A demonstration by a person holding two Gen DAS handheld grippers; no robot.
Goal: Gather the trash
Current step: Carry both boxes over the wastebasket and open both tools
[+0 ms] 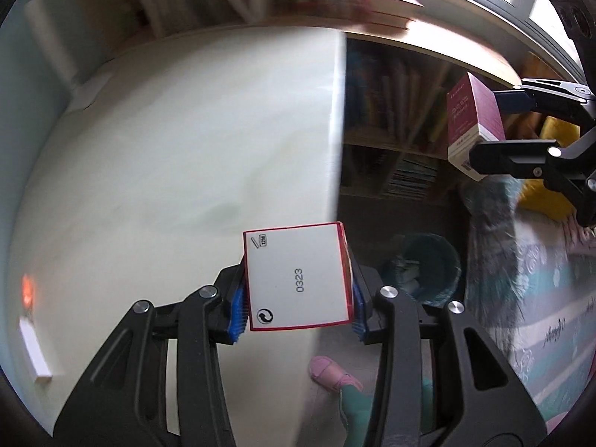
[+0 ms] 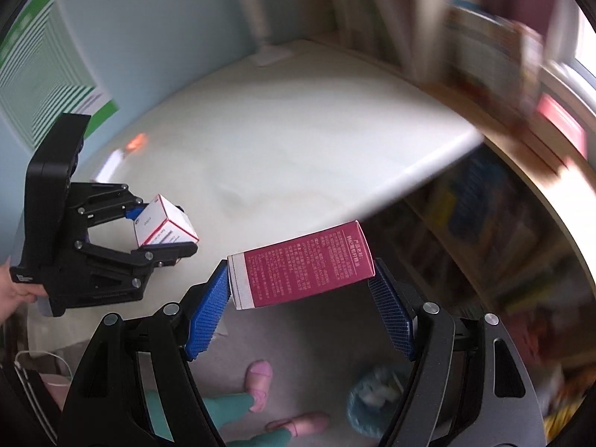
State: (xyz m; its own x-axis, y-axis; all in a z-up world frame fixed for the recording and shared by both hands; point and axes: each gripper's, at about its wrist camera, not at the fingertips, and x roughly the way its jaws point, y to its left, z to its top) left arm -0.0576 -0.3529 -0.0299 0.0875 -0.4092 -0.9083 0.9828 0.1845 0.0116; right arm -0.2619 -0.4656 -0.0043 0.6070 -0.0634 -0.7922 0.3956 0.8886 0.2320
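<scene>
Both tongs are loaded. My left gripper (image 1: 298, 298) pinches a small white carton with red edging (image 1: 298, 279) between its blue pads (image 1: 237, 311), the face stamped 0323 turned to the lens; seen from the right wrist, that same gripper (image 2: 164, 231) sits at nine o'clock with the carton (image 2: 165, 225) tilted in its grip, and my left hand (image 2: 15, 287) wraps the handle at the frame's edge. My right gripper (image 2: 301, 283) clamps a maroon carton covered in fine print (image 2: 303, 264) lengthwise, its white end against the left pad (image 2: 208, 313); from the left wrist it shows at two to three o'clock (image 1: 495, 123), the maroon carton (image 1: 473, 123) held nearly upright. Both cartons hang at the edge of the pale tabletop (image 1: 178, 141). Below on the floor, a teal wastebasket (image 1: 428, 268) with crumpled paper lies at four o'clock, also visible from the right wrist at five o'clock (image 2: 376, 402). My pink slippers (image 2: 260, 376) stand beside it. Blurred bookshelves (image 1: 391, 119) fill the background.
</scene>
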